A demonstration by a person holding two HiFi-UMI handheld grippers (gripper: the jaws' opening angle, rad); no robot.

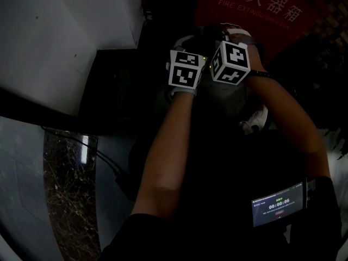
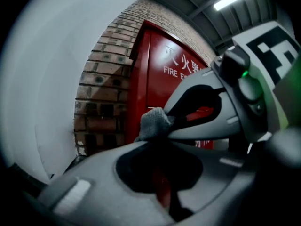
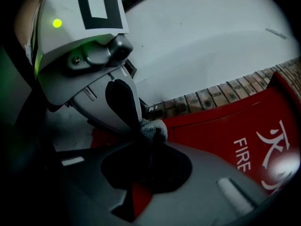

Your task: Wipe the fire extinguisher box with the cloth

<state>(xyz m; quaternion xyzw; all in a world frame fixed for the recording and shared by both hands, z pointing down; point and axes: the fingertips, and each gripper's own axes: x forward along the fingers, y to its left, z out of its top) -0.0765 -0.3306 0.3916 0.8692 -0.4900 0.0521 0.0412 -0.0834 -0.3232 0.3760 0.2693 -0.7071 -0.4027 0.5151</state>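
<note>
Grippers meeting: left gripper (image 2: 151, 136) and right gripper (image 3: 149, 139) both pinch small grey knitted cloth (image 2: 154, 122), probably transferring it before wiping red metal fire extinguisher box (image 2: 157, 81) ahead.

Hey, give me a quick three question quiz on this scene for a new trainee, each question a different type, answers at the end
1. True or false: a brick wall shows right beside the red fire extinguisher box.
2. Multiple choice: what colour is the cloth? A grey, B yellow, C blue.
3. Short answer: which is pinching the cloth, the left gripper, the right gripper, or both?

Key: 1 true; 2 A; 3 both, each with its jaws closed on the cloth's bunched end.
</note>
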